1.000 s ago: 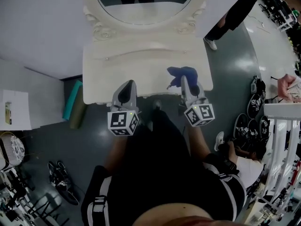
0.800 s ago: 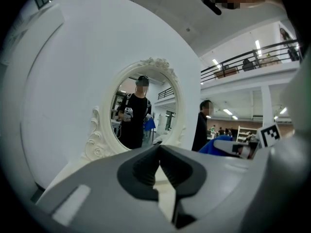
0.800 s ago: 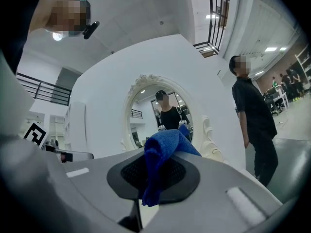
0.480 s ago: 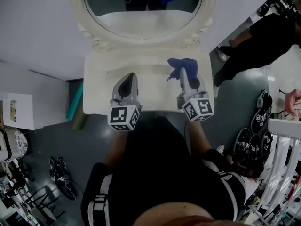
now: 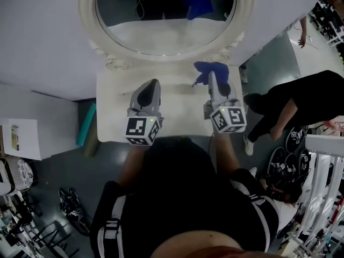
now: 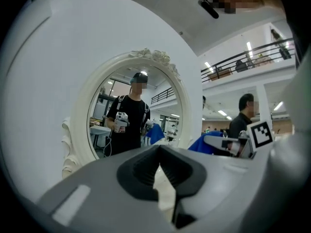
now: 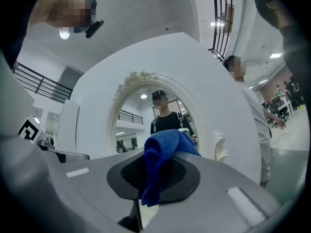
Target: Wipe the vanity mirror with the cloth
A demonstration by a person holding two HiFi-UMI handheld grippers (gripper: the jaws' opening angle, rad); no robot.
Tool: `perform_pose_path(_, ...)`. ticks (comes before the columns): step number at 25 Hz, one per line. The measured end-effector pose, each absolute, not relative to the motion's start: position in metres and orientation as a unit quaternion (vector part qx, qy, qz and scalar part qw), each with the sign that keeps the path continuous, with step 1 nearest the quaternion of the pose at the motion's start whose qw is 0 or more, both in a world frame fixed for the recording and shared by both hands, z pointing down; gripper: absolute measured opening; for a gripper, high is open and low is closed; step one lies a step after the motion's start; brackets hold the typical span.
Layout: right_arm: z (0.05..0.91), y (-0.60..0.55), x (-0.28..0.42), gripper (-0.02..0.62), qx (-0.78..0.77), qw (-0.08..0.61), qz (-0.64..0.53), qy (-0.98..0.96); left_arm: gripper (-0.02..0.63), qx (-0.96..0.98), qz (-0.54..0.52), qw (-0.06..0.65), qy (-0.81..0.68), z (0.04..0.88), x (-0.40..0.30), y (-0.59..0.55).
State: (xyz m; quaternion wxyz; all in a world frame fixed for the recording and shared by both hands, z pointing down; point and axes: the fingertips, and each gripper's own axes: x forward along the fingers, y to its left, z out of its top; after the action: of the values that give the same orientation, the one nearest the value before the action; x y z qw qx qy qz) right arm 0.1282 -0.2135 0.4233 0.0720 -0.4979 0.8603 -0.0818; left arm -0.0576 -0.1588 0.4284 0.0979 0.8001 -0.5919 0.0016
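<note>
While bunched blue cloth [image 7: 164, 152] hangs from clamped right tongs [image 7: 156, 174] | left tongs [image 6: 159, 168] closed | mirror [image 5: 161, 20] oval, cream-framed

Left gripper [image 5: 151, 83] fingers together, right gripper [image 5: 211, 75] level beside it, fingers pinching the cloth [image 5: 219, 67]

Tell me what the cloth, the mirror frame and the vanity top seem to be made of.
The cloth: blue, soft knit or terry fabric, matte; it droops in folds with a nubby weave.
The mirror frame: cream, smooth painted wood or moulded resin, cannot tell which; carved scrolls.
The vanity top: same cream painted look, faint sheen.
</note>
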Motion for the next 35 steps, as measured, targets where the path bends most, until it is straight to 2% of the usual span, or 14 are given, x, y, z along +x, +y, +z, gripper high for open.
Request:
perform_pose_path(6, 0.437, -0.236, 0.135, 0.031, -0.512, 0.058, -0.099, 0.851, 0.009, 0.808, 0.016, 0.083, -0.583, 0.422, -0.048, -0.172)
perform_pose_path(28, 0.443, -0.310, 0.151, 0.031, -0.557, 0.072, -0.122, 0.818, 0.008, 0.816, 0.006, 0.077, -0.573, 0.413, -0.046, -0.203)
perform_pose_path(35, 0.435, -0.309, 0.158, 0.034, -0.551, 0.096, -0.120, 0.820, 0.008, 0.817, 0.004, 0.073, -0.572, 0.408, -0.044, -0.204)
